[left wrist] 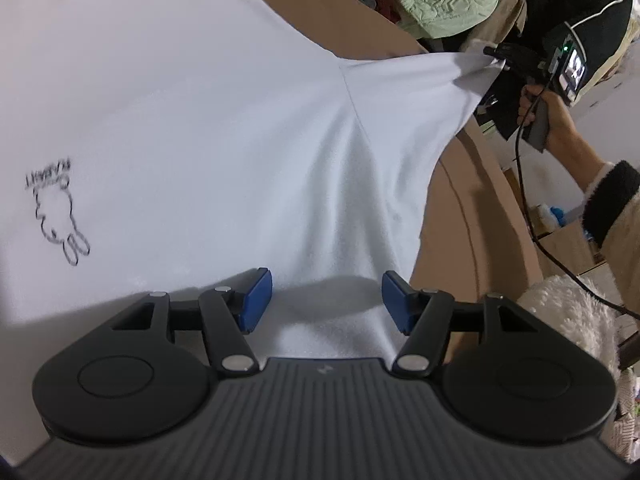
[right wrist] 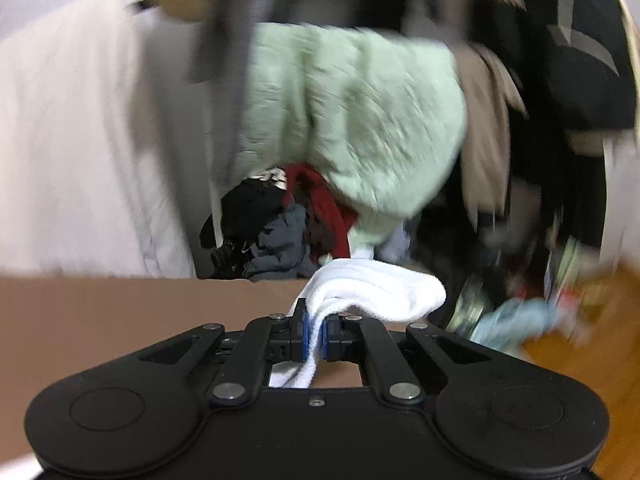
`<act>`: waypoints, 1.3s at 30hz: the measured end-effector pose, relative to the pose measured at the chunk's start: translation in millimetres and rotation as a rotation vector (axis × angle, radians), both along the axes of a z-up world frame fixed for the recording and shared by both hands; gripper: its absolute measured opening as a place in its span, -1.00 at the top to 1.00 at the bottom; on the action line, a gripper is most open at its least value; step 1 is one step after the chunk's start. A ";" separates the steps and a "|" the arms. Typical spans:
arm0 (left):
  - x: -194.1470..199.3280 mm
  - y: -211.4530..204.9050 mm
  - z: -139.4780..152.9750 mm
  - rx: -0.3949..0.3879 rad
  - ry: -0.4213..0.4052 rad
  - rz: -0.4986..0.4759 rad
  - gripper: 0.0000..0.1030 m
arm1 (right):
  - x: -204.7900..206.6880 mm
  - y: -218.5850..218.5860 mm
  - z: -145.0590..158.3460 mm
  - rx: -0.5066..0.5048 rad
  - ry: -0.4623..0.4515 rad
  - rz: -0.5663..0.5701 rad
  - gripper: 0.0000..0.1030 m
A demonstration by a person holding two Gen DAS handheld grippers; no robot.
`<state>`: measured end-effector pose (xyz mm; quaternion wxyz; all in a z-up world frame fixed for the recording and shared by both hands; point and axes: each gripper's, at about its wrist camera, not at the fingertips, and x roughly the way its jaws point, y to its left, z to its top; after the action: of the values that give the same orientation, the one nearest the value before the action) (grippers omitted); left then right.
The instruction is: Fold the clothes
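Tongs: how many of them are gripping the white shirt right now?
1. The right tongs pinch the white shirt at its sleeve end; the left tongs hover open over it.

Clothes pile (right wrist: 340,140) is motion-blurred; white shirt (left wrist: 180,100) runs off the left edge

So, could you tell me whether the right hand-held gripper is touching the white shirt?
Touching. The right wrist view shows the right hand-held gripper shut on a bunched fold of the white shirt, cloth pinched between its blue pads.
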<state>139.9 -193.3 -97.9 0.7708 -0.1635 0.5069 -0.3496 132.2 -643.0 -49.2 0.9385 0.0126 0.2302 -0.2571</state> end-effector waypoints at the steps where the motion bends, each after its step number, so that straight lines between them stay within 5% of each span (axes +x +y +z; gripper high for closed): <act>1: 0.2 2.0 0.5 -0.017 0.013 0.018 -0.17 | 1.2 9.2 6.6 -0.031 0.012 0.021 0.89; 8: -10.8 33.1 24.2 -0.052 -0.046 0.140 -0.18 | -31.2 95.1 59.9 -0.111 -0.056 0.115 0.87; 13: -13.2 84.6 43.5 -0.076 -0.057 0.273 -0.18 | -66.6 217.9 64.3 0.089 -0.117 0.440 0.86; 20: -18.9 144.0 81.4 -0.048 -0.107 0.318 -0.18 | -77.1 362.1 60.5 0.242 -0.042 0.727 0.86; 25: -43.3 191.7 79.7 -0.071 -0.248 0.427 -0.18 | -90.6 415.5 32.7 0.382 -0.031 0.744 0.85; 33: -37.1 210.0 57.7 -0.019 -0.197 0.486 -0.18 | -106.6 474.7 -27.5 0.312 0.158 0.904 0.82; 37: -32.7 211.4 50.2 -0.005 -0.170 0.489 -0.21 | -104.3 485.2 -41.3 0.324 0.234 0.984 0.57; 38: -31.6 211.8 48.3 -0.002 -0.163 0.489 -0.21 | -102.3 486.4 -44.4 0.338 0.268 1.005 0.26; 39: -32.8 213.2 45.3 0.012 -0.151 0.496 -0.21 | -100.8 487.1 -46.6 0.350 0.303 1.025 0.15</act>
<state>107.0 19.9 -52.6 0.8697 -0.2515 0.3942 -0.1583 31.4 -155.9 -95.8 0.8838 0.0177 0.3784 0.2747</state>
